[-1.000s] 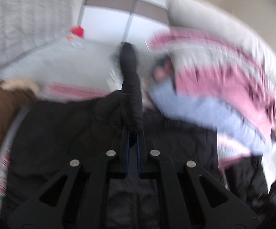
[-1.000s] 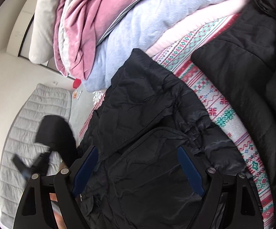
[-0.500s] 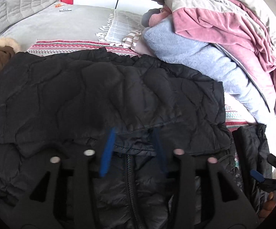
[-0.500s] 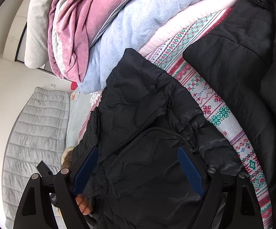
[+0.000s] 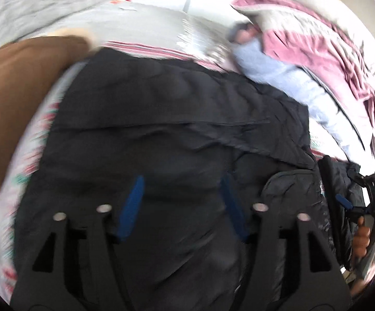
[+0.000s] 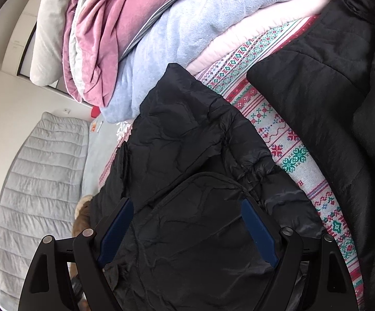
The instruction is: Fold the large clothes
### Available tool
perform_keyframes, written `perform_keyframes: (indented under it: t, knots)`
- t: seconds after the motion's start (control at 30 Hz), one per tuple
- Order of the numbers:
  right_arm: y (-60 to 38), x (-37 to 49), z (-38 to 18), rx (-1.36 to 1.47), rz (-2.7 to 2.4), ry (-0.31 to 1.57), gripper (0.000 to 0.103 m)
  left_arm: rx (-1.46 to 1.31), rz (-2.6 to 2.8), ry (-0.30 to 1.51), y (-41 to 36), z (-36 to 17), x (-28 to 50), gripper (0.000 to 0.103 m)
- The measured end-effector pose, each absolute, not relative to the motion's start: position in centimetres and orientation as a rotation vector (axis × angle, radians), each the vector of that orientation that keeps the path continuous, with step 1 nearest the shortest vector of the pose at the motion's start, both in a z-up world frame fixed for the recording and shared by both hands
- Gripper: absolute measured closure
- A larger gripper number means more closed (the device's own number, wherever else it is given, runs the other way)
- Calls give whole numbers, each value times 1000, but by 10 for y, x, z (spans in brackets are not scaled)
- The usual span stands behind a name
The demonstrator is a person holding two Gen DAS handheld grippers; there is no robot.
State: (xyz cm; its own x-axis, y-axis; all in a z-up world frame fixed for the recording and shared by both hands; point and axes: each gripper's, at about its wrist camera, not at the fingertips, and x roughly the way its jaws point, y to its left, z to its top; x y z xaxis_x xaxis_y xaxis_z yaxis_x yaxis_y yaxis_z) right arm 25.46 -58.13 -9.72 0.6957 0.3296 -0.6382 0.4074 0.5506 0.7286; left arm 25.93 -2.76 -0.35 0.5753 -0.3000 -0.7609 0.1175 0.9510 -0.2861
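Observation:
A black puffer jacket (image 6: 187,134) lies spread on a red, green and white patterned blanket (image 6: 278,140); one sleeve is folded across its body (image 5: 161,98). In the blurred left wrist view my left gripper (image 5: 182,178) hovers over the jacket's lower part. Its jaws are opening and the blue pads (image 5: 133,207) press on nothing. My right gripper (image 6: 187,203) stands wide open just above a rounded flap of the jacket (image 6: 203,223), which shows between its fingers without being pinched. The right gripper also shows at the edge of the left wrist view (image 5: 343,202), with a hand (image 5: 363,235) on it.
A brown coat with a pale fur edge (image 5: 19,98) lies left of the jacket. A tall pile of pink, blue and white blankets (image 6: 161,39) borders its far side. Another black garment (image 6: 330,90) lies to the right. A grey quilted headboard (image 6: 39,168) stands behind.
The left gripper, shut on the lifted black sleeve a second ago, has let it go; the sleeve now lies across the jacket. The gripper opened wider and swung left. The right gripper stayed put.

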Motion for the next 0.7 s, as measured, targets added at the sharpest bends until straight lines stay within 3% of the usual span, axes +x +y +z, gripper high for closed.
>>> perform_keyframes:
  t: [0.33,0.7]
  knots:
    - [-557,251,-97,823,-65,932,17,-246,-89,945,53,-34,219,28]
    - [-550,204,-103,522,-70,1049,17,-267,-56,979,116,-33,177,28]
